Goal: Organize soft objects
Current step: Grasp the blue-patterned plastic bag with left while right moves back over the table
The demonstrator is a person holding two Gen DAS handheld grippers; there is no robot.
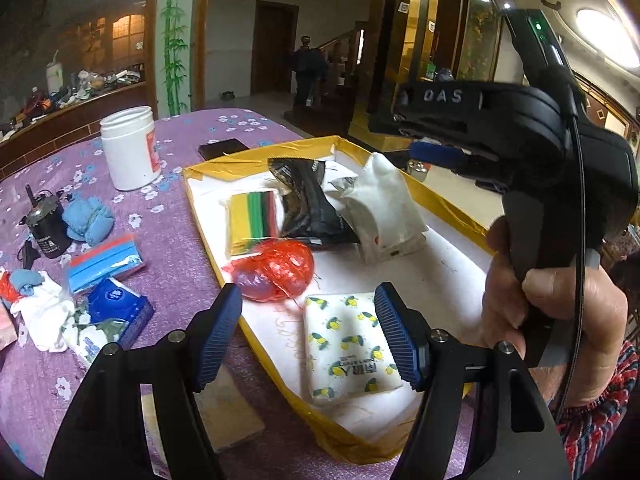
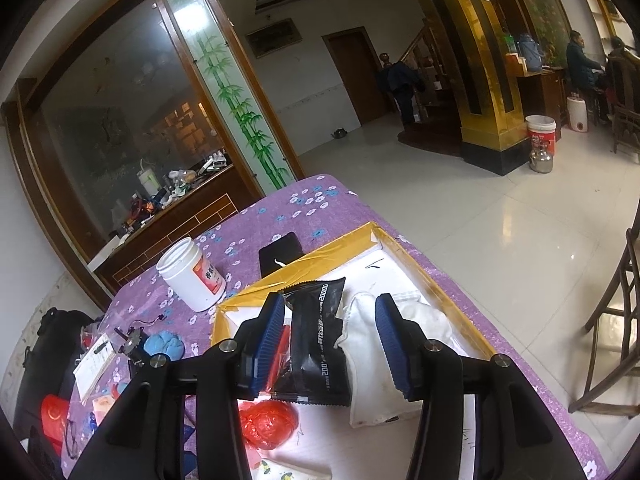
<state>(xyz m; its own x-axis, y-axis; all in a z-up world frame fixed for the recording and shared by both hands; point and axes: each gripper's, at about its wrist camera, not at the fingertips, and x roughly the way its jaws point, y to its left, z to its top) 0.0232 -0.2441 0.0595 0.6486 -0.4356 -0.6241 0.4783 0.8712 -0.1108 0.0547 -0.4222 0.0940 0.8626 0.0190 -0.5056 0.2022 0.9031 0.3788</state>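
Observation:
A white tray with a yellow taped rim [image 1: 256,151] [image 2: 320,258] lies on the purple floral table. In it lie a lemon-print tissue pack [image 1: 348,350], a red net ball [image 1: 272,270] [image 2: 268,424], a striped pack [image 1: 252,220], a black pouch [image 1: 308,208] [image 2: 316,344] and a white cloth [image 1: 384,208] [image 2: 368,364]. My left gripper [image 1: 308,336] is open and empty, above the tissue pack. My right gripper [image 2: 330,348] is open and empty, above the pouch and cloth; it also shows in the left wrist view [image 1: 436,148].
Left of the tray lie a blue cloth ball [image 1: 86,218] [image 2: 164,344], a blue-red zip bag [image 1: 104,262], a blue tissue pack [image 1: 116,308], white socks [image 1: 44,316], a small motor [image 1: 44,228], a white jar [image 1: 130,148] [image 2: 192,274] and a black phone [image 1: 224,148] [image 2: 282,254].

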